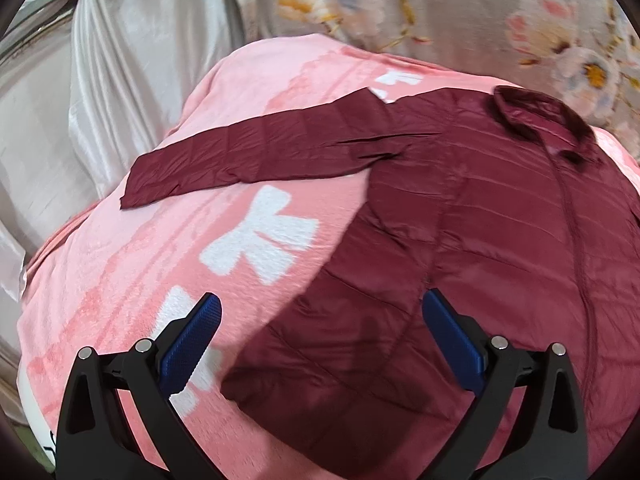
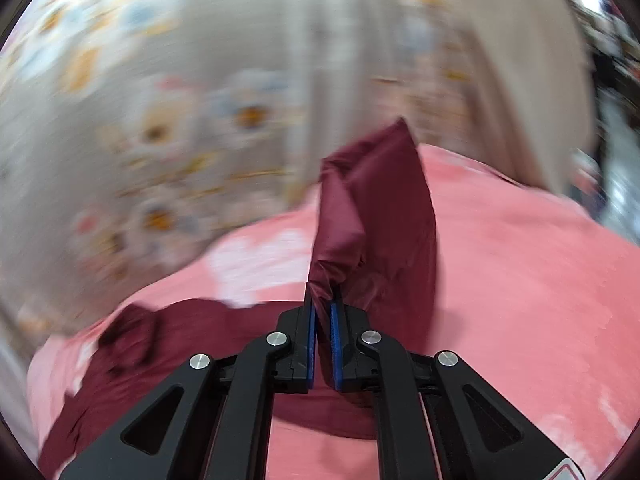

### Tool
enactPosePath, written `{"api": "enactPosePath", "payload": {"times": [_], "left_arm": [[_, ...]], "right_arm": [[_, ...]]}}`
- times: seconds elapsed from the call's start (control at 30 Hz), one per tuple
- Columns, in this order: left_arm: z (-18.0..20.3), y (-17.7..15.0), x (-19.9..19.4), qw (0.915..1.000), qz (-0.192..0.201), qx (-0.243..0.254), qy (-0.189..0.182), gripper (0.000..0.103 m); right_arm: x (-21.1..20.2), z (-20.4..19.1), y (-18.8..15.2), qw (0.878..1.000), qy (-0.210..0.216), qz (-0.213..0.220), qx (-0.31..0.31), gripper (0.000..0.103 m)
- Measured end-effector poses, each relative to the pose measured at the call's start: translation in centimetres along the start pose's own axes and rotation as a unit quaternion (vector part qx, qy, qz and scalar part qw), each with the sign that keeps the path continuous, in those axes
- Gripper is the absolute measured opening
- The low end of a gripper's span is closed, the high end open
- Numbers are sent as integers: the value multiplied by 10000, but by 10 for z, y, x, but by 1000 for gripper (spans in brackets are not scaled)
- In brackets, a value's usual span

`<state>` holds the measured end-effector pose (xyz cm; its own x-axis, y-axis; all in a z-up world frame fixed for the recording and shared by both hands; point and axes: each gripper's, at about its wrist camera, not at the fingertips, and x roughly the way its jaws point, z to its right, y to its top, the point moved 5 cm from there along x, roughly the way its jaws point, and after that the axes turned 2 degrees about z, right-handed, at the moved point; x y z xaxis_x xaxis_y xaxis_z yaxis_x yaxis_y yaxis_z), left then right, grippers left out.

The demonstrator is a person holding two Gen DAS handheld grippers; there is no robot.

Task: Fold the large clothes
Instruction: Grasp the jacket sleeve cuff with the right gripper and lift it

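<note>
A maroon quilted jacket [image 1: 472,240] lies front up on a pink blanket [image 1: 120,288] with white bows. Its one sleeve [image 1: 248,156] stretches out flat to the left and its collar [image 1: 540,120] is at the far right. My left gripper [image 1: 320,312] is open and empty, hovering above the jacket's near hem edge. My right gripper [image 2: 323,300] is shut on the jacket's other sleeve [image 2: 376,208], which stands lifted above the blanket [image 2: 520,280]. The jacket's body [image 2: 192,340] and collar lie to the lower left in the right wrist view.
A floral beige sheet [image 1: 440,8] covers the bed beyond the blanket. Shiny pale satin fabric [image 1: 120,80] hangs at the left. The right wrist view is motion-blurred, with dark clutter [image 2: 612,60] at the far right.
</note>
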<state>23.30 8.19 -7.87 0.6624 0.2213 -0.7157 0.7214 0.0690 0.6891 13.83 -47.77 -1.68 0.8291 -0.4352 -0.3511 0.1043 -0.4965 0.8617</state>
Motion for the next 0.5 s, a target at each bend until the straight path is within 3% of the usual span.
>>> {"api": "enactPosePath", "payload": {"times": [0.1, 0.23, 0.5], "left_arm": [[-6, -1, 7, 9999, -39, -34, 107, 98], [-11, -6, 19, 9998, -192, -22, 56, 98], [-13, -9, 33, 9991, -303, -92, -282, 98]], "right_arm": [[9, -102, -12, 9927, 870, -225, -802, 7], [27, -226, -77, 9625, 1938, -930, -1654, 7], [42, -339, -213, 9039, 2778, -2104, -2480, 7]]}}
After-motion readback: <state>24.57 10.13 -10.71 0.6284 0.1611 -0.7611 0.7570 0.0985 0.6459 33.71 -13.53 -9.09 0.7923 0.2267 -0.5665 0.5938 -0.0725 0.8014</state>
